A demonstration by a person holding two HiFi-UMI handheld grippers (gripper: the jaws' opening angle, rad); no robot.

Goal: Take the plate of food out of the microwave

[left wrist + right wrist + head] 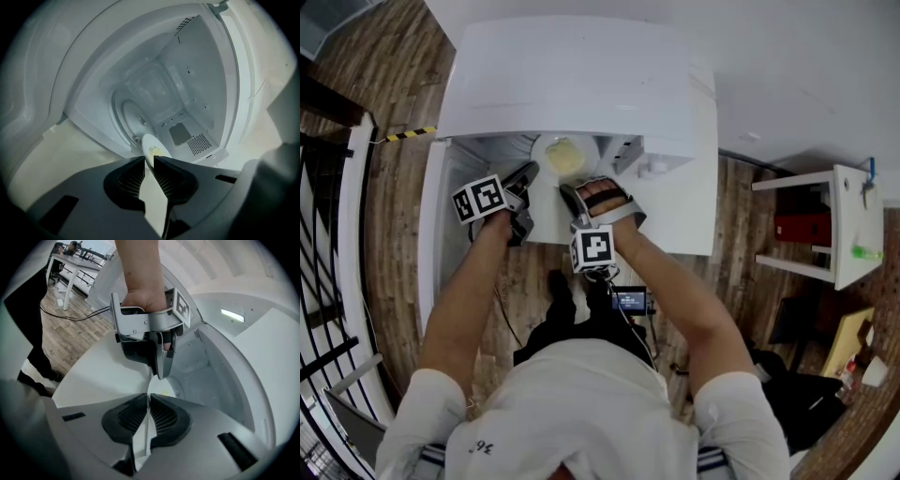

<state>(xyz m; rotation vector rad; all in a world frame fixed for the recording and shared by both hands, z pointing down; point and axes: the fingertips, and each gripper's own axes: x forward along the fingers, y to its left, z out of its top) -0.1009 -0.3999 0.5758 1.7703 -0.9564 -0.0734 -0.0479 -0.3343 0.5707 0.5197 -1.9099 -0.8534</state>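
Seen from overhead, the left tool (530, 170) and right tool (569, 192) are pinching the rim of a round white plate of yellow food (563, 155) at eight and five o'clock. It is showing just inside the boxy white microwave (581, 80) at twelve o'clock.

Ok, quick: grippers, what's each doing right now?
Left gripper: shut on the plate rim.
Right gripper: shut on the same plate's rim.
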